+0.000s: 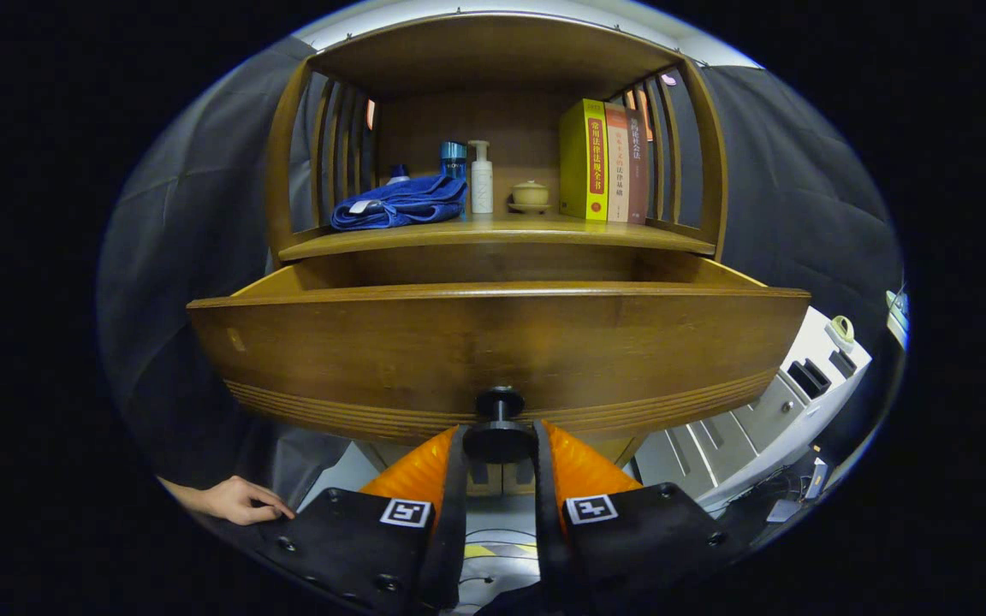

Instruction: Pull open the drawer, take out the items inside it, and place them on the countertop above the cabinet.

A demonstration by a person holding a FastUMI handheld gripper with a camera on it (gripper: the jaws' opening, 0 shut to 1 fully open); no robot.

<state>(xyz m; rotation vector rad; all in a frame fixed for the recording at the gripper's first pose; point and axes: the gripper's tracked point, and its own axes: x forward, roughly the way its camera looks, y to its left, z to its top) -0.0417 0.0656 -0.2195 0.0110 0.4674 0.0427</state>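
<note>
Tool (499, 445) fingers pinch the dark knob (499, 428) of the pulled-out drawer (493, 342) just ahead.

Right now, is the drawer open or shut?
Open. The drawer sticks out from under the shelf, and the gripper is shut on its knob. What's inside, I cannot tell.
</note>
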